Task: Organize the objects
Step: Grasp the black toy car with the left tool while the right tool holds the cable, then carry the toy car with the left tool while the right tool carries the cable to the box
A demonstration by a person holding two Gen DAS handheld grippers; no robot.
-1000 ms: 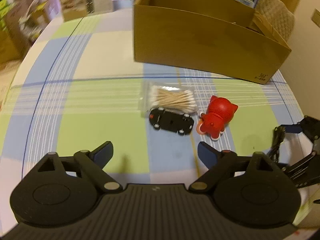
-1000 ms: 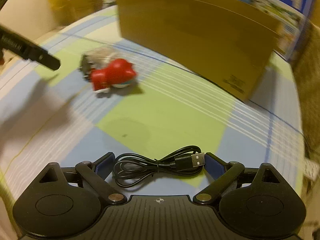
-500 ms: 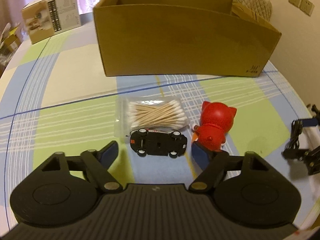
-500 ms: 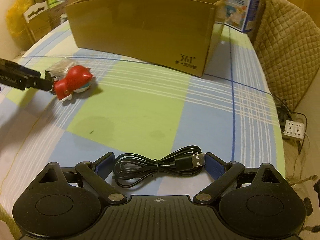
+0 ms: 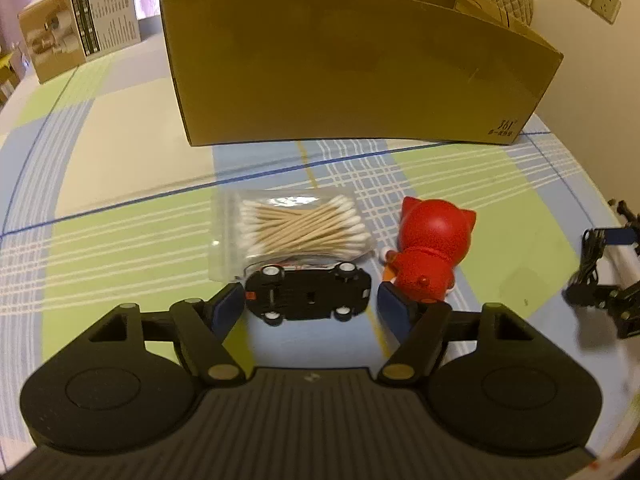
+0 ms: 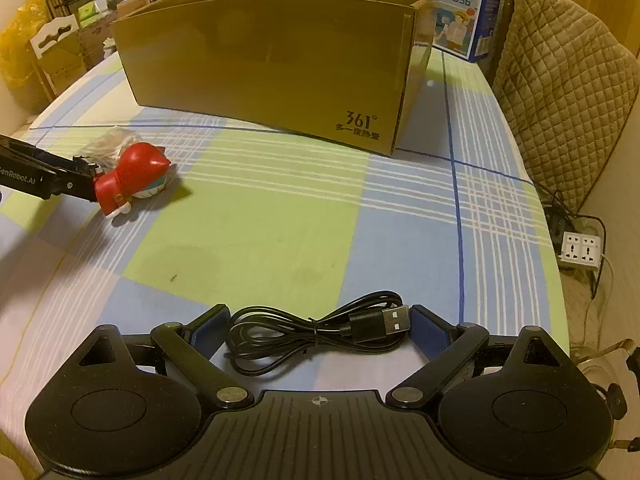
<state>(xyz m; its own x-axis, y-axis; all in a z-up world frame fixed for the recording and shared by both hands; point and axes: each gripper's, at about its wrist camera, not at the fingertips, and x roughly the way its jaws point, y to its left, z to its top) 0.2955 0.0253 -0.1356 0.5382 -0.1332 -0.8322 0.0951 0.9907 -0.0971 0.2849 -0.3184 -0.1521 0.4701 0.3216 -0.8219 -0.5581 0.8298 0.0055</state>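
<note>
A black toy car point(image 5: 308, 294) lies tipped with its underside showing, on the checked tablecloth point(image 5: 120, 240). My left gripper point(image 5: 312, 308) is open around it, one pad at each end, with a small gap at the right pad. Just behind the car are a bag of cotton swabs point(image 5: 300, 226) and a red cat figure point(image 5: 432, 248), which also shows from the right wrist point(image 6: 136, 168). My right gripper point(image 6: 320, 330) is shut on a coiled black USB cable point(image 6: 312, 332). Farther back stands an open cardboard box point(image 5: 360, 72).
A printed carton point(image 5: 80, 36) sits at the back left. A blue milk carton box point(image 6: 460, 8) stands behind the cardboard box. A quilted chair point(image 6: 560, 100) is close to the table's right edge, and a power strip point(image 6: 580, 250) lies on the floor.
The left gripper came down and forward, its jaws narrowed, and the toy car now lies between the fingers. The right gripper rolled level while still holding the cable.
</note>
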